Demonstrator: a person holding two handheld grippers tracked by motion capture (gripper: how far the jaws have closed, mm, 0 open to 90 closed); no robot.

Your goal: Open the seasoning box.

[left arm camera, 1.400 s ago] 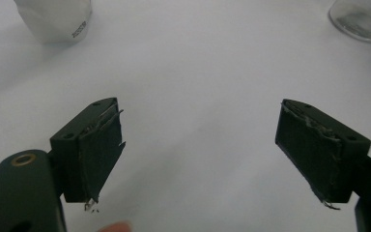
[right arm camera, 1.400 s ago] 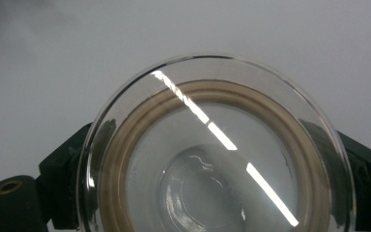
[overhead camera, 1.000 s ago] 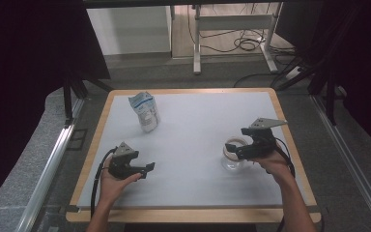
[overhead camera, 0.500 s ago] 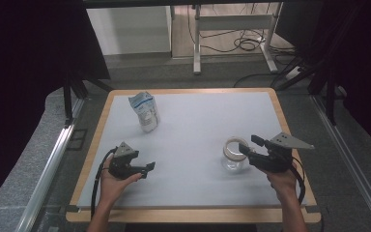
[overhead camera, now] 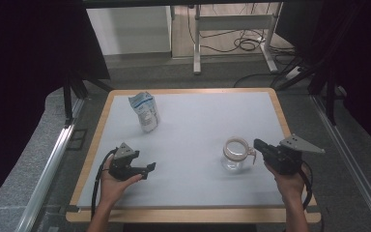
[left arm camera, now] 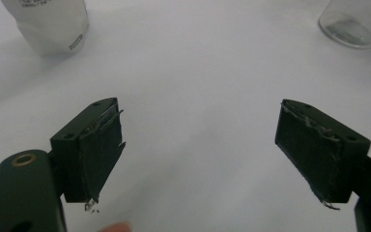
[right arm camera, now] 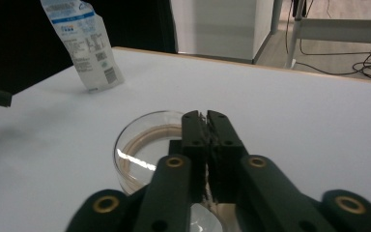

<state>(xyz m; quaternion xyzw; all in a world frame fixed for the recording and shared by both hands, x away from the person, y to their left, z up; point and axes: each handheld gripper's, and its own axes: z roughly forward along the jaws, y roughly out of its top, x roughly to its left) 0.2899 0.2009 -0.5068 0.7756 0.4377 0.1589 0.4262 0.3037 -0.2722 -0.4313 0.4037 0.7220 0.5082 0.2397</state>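
The table (overhead camera: pixel 193 121) is white with a wooden edge. The pouch (overhead camera: pixel 146 111) stands far beyond the left gripper (left arm camera: pixel 200 140), whose jaws are wide apart. The glass jar (overhead camera: pixel 235 154) is clear and open, just in front of the right gripper (right arm camera: pixel 206 118), whose jaws are pressed together above its rim. The jaws hide the near side of the jar.

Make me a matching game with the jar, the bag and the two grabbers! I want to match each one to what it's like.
Things:
1. glass jar
2. pouch
3. left gripper
4. right gripper

Descriptions:
a. jaws wide apart
b. white with blue print
c. see-through, open on top
d. jaws pressed together

Pairs: 1-c, 2-b, 3-a, 4-d
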